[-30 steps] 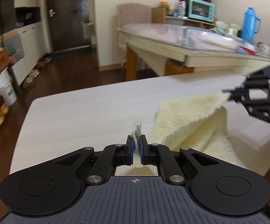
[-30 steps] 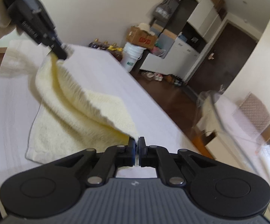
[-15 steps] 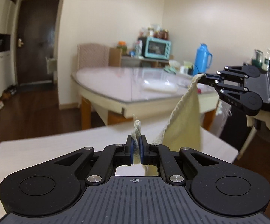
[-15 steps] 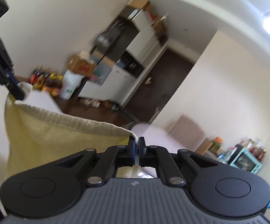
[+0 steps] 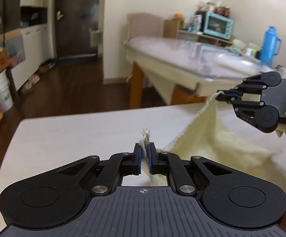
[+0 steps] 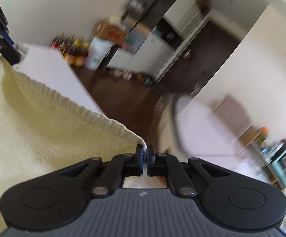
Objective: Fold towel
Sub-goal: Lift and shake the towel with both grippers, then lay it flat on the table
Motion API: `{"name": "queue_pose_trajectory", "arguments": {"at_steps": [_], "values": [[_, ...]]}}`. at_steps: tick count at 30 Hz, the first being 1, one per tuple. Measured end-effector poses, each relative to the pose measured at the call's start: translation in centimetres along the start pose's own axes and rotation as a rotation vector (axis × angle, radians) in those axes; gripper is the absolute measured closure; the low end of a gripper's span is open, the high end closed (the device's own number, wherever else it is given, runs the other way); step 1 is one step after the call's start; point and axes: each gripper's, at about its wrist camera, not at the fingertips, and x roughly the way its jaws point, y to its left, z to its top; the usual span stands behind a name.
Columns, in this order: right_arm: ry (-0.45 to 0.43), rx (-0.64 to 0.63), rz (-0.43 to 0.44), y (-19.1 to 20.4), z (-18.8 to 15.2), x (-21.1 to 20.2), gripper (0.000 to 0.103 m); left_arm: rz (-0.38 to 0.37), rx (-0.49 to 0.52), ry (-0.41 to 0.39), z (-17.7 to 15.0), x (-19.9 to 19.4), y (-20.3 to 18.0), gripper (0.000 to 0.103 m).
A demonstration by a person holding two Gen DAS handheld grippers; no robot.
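Note:
A pale yellow towel hangs between my two grippers above the white table, its lower part resting on the tabletop. My left gripper is shut on one top corner of the towel. My right gripper is shut on the other top corner; it shows at the right of the left wrist view. The towel's top edge runs taut between them. The left gripper shows at the upper left of the right wrist view.
A second table with a glass top stands behind, with a blue thermos and a teal oven. On the floor at left are a white bucket, a box and bottles. The table's far edge is close.
Both grippers came down from their raised position, bringing the towel's lower part back onto the table. The right gripper now sits lower, near table level.

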Motion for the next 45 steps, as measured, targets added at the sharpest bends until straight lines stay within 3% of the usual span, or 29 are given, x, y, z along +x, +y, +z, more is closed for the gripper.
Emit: {"name": "queue_pose_trajectory", "arguments": {"at_steps": [3, 7, 11, 19, 26, 34, 38, 41, 44, 45], "values": [[0.047, 0.008, 0.042, 0.3, -0.3, 2.8, 0.076, 0.05, -0.027, 0.029, -0.4, 1.8, 1.3, 0.095], [0.046, 0.067, 0.057, -0.5, -1.0, 2.0, 0.074, 0.084, -0.04, 0.061, -1.3, 2.7, 2.7, 0.087], [0.044, 0.148, 0.077, -1.7, -3.1, -1.8, 0.07, 0.075, -0.023, 0.079, -2.0, 2.1, 2.9, 0.065], [0.046, 0.24, 0.103, -2.6, -8.1, -11.7, 0.07, -0.099, 0.065, 0.103, -3.4, -1.6, 0.1, 0.067], [0.133, 0.027, 0.084, 0.7, -10.6, -16.7, 0.07, -0.25, 0.163, 0.146, -5.0, -3.8, -3.3, 0.074], [0.181, -0.088, 0.084, 2.9, -11.4, -15.9, 0.071, -0.378, 0.259, 0.181, -6.5, -3.5, -6.6, 0.074], [0.192, -0.115, 0.092, 3.2, -11.7, -15.3, 0.07, -0.395, 0.318, 0.199, -7.2, -3.3, -8.1, 0.062], [0.193, -0.12, 0.094, 3.4, -11.8, -14.9, 0.07, -0.396, 0.368, 0.214, -7.7, -3.0, -8.9, 0.062], [0.192, -0.112, 0.091, 3.3, -11.9, -14.9, 0.07, -0.375, 0.417, 0.219, -8.3, -3.2, -9.5, 0.067], [0.191, -0.108, 0.085, 3.3, -12.0, -14.9, 0.07, -0.361, 0.436, 0.218, -8.5, -3.4, -9.6, 0.076]]}}
